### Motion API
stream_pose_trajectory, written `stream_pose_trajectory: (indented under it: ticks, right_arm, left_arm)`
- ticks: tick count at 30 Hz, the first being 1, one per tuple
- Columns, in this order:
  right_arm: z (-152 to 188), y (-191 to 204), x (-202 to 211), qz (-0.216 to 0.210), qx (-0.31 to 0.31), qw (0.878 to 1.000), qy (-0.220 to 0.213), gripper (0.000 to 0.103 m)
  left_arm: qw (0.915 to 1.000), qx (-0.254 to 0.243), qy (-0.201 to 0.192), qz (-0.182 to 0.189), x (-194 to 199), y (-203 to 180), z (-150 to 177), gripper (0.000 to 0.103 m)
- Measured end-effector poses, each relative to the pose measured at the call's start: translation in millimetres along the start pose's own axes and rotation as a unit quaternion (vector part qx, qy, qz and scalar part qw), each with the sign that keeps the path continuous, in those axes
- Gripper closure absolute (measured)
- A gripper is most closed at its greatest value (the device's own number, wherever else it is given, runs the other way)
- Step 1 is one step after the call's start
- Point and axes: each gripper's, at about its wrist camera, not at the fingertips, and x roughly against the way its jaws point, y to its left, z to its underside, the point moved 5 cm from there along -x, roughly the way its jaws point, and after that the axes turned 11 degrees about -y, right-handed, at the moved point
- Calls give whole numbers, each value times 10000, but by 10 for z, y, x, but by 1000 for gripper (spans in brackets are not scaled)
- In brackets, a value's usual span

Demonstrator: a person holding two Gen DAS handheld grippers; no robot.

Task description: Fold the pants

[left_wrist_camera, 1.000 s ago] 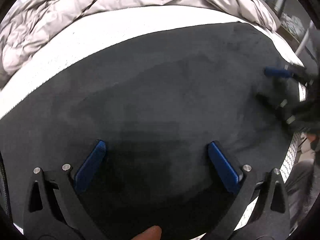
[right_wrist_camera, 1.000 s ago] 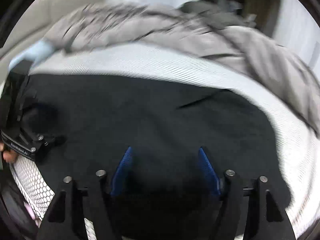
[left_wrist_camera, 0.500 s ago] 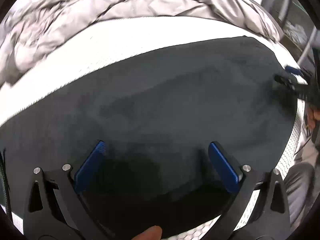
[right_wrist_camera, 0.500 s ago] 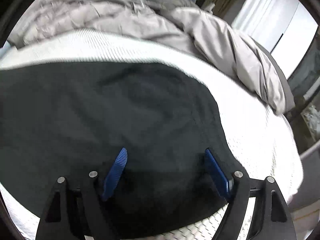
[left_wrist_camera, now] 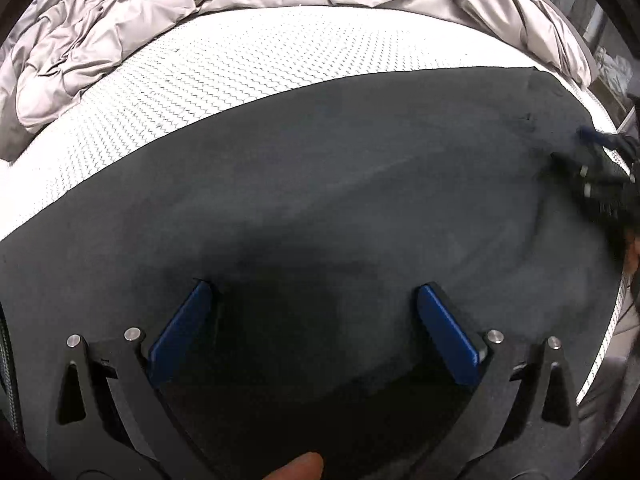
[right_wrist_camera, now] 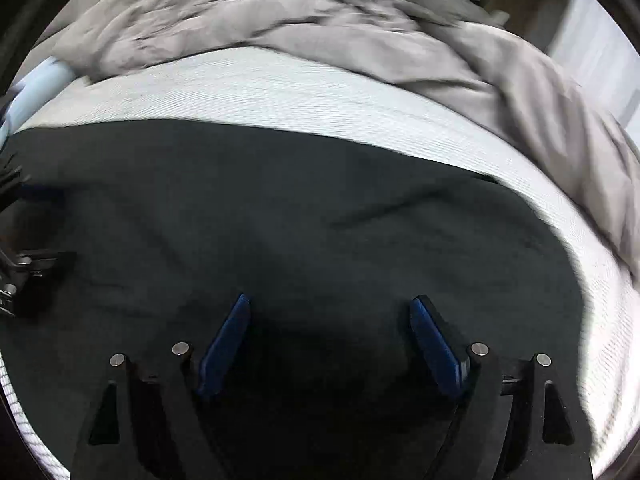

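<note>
Home bedroom, bare white textured mattress (left_wrist_camera: pixel 240 68), rumpled grey duvet (right_wrist_camera: pixel 320 28) heaped behind, curtained window at the edge

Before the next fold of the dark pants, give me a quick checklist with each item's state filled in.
1. Pants spread on the mattress: ok.
2. Left gripper open, nothing pinched: ok.
3. Right gripper open after its jaws have just been opening, only flat cloth below: ok.
4. Duvet off the pants: ok.
5. Cloth smooth: not ok, a crease shows.
6. Near hem: cannot tell.
</note>
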Motion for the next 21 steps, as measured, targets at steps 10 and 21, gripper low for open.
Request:
stream_pose_trajectory:
  ticks: [10, 21]
  right_arm:
    - [-32, -1271, -80, 1158, -1225, 9857, -66, 21]
    - [-304, -685, 458, 603, -868, 9931, -518, 18]
  left_arm:
    - [10000, -78, -51, -17, 13, 6, 46, 0]
    - [9995, -139, -274, -2, 161, -3, -42, 1]
